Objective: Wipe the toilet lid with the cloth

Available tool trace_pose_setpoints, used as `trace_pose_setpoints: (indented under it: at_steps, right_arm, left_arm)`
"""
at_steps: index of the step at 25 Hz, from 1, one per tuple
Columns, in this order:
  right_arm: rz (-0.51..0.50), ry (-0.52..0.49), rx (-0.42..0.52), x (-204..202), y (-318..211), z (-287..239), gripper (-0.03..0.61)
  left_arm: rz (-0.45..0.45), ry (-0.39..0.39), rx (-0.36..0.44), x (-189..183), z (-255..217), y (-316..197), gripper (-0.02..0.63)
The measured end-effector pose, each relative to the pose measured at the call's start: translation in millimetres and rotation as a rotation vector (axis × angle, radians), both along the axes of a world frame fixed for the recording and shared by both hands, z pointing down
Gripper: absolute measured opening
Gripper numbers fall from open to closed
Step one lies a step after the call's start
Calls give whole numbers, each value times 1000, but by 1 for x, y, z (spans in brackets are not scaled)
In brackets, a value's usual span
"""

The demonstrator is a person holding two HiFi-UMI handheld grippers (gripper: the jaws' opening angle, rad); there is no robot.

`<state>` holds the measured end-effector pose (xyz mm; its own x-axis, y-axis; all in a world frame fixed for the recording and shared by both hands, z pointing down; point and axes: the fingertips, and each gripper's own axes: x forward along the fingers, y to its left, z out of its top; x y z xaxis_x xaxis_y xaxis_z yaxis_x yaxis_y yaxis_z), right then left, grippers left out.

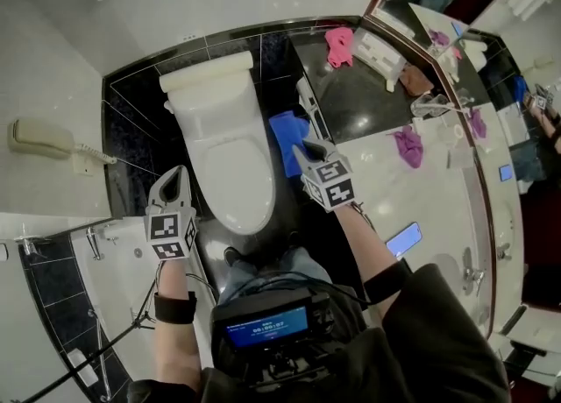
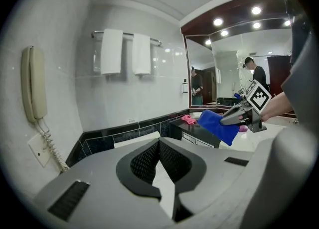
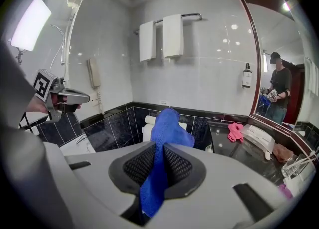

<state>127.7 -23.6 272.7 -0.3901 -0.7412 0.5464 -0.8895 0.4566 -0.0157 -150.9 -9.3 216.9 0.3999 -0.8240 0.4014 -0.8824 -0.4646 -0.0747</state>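
Tiled bathroom: we count one closed white toilet lid (image 1: pixel 232 173), one blue cloth (image 3: pixel 167 123) pinched by right gripper (image 3: pixel 157 166); left gripper (image 2: pixel 159 161) closed, empty.

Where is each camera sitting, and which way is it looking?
Head view: on the person's head, looking steeply down at the toilet; both forearms, the left gripper and the right gripper show.
Left gripper view: on the left gripper, looking along its shut jaws toward the towels and mirror; the right hand shows.
Right gripper view: on the right gripper, looking along jaws clamped on the blue cloth toward the tiled wall; the left hand shows.
Shared: both gripper views see the towels, and each sees the other gripper.
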Motion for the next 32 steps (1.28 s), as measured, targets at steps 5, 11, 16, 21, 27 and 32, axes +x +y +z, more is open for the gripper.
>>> trace_pose_setpoints:
  at_steps: [5,11,16,21,27,32]
  right_arm:
    - [-51,-5,4,-29,6,-7,69]
    - [-127,-24,-38,-63,10,10,71]
    - [-203,-30,-105,-105,4,56,71]
    - [-250,-21,-180,-150,-8,131,71]
    - [-297,23,-255,-203,-37,250,71]
    - [-310,66,-278,-237,-69,347,71]
  left_arm:
    - [-34,9,4,-21,-5,3,0]
    - [-56,-3,-9,-33,-2,8,0]
    - [-56,-18,-12,-41,18,8,0]
    - [-53,-36,-35,-52,68,-1,0]
    - [-48,-60,-53,-68,151,-25,0]
    - [-73,-20,-58,-80,220,-47,0]
